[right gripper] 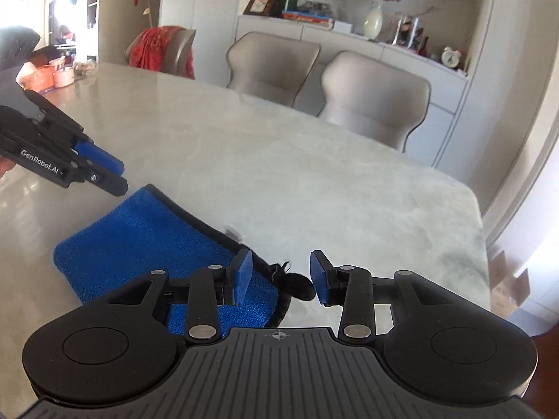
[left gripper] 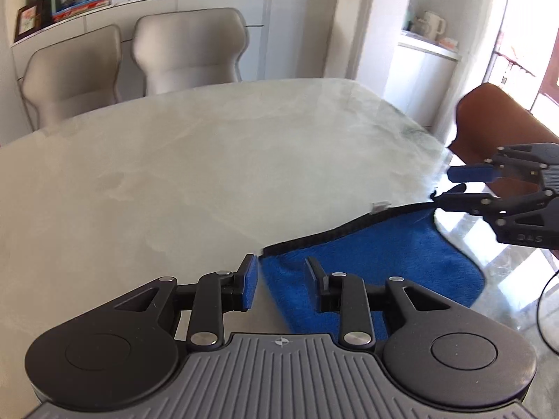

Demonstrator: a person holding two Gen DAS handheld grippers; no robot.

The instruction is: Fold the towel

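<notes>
A blue towel point(left gripper: 377, 262) with a black hem lies folded on the marble table point(left gripper: 209, 174). My left gripper point(left gripper: 281, 272) is open, its fingers standing either side of the towel's near-left corner. My right gripper point(left gripper: 450, 185) shows at the right of the left wrist view, open at the towel's far right corner. In the right wrist view the towel point(right gripper: 146, 244) lies at lower left. My right gripper point(right gripper: 281, 274) is open over the corner with the black loop. My left gripper point(right gripper: 117, 176) hovers open at the opposite corner.
Two beige chairs point(left gripper: 188, 49) stand behind the table's far edge. A brown chair point(left gripper: 496, 129) stands at the right end. A sideboard point(right gripper: 349, 42) with books, a vase and a clock lines the wall. Baskets point(right gripper: 52, 76) sit on the table's far left.
</notes>
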